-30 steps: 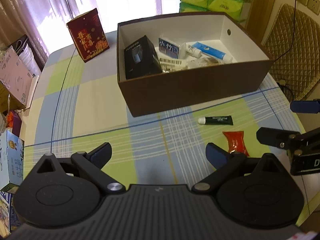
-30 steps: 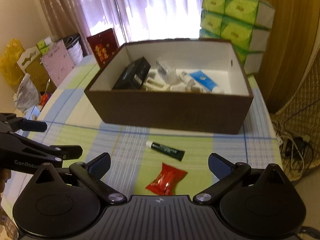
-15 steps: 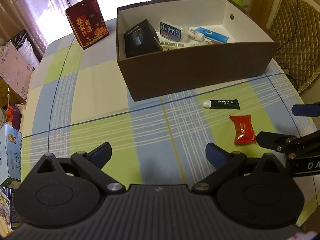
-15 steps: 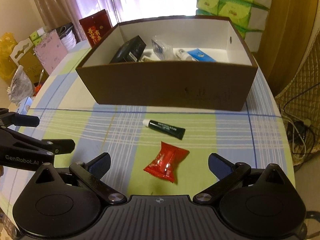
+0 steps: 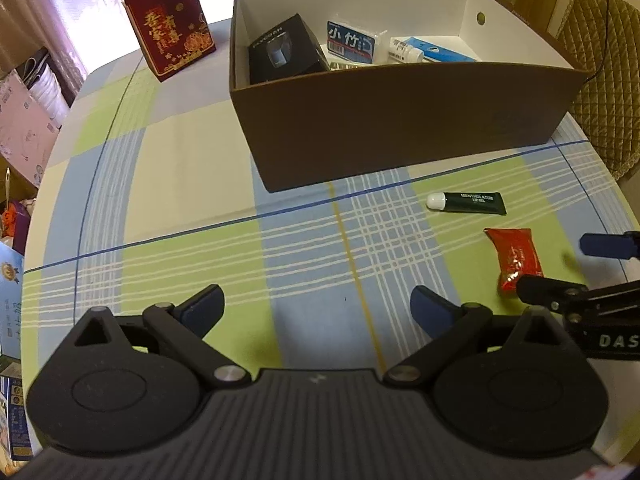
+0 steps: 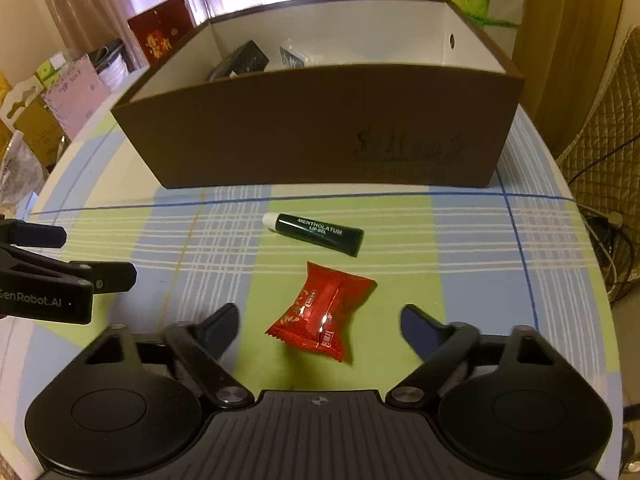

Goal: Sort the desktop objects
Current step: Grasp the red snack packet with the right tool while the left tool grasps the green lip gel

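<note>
Red candy packet (image 6: pixel 322 316), green tube (image 6: pixel 316 233) flat

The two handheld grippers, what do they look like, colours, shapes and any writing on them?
Both are matte black plastic. The left gripper and right gripper each have a ribbed grey-black body, two round disc housings, silver pivot screws and angled linkage arms ending in dark blue finger pads. White lettering runs along the sides: "GenRobot.AI" on the left one, "DAS" partly visible on the right. No cables or sleeves show.

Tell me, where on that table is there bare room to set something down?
Bare cloth lies left of the brown box, between the red gift bag and the left gripper. It is crowded by the lip gel tube and red candy packet, under the right gripper.
</note>
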Tool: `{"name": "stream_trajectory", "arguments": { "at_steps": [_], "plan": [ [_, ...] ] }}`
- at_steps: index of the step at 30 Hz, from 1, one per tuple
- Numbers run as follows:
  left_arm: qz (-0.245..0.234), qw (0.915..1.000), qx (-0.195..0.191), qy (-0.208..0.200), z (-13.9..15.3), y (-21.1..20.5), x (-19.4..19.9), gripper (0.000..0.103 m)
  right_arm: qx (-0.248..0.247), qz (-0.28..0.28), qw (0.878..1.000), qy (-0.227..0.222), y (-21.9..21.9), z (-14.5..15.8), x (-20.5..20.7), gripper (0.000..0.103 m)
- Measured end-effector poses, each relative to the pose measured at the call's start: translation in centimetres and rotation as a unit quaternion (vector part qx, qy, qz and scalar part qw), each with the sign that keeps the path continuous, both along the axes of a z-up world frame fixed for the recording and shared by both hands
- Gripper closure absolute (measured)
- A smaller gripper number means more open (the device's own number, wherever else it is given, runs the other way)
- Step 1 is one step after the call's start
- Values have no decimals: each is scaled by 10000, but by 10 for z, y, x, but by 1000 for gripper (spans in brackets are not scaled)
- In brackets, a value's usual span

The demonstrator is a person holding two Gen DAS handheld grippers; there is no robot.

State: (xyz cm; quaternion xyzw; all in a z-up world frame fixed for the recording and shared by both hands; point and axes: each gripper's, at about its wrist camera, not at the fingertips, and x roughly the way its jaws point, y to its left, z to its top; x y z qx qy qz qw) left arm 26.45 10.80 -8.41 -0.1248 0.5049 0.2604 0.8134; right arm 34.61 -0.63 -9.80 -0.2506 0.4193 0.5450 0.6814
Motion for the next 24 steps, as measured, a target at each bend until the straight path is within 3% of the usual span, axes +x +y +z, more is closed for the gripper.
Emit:
{"name": "stream_trajectory", "arguments": {
  "at_steps": [8,11,15,24],
  "plan": [
    [-123,9999,-58,43,-13,9,15,5,-180,-9,9998,57,14,-18,5,52],
    [-245,9997,-87,37,-17,9,23,6,-253,24,9996,94,14,-23,7,70],
    [-454,9988,-159,2,-22,6,35,8,-244,-49,9997,16,9,-22,16,73],
    [-1010,9939,-342,-276,-34,-22,73,9,-192,-894,9958,-24,-16,-16,73,73]
  ]
}}
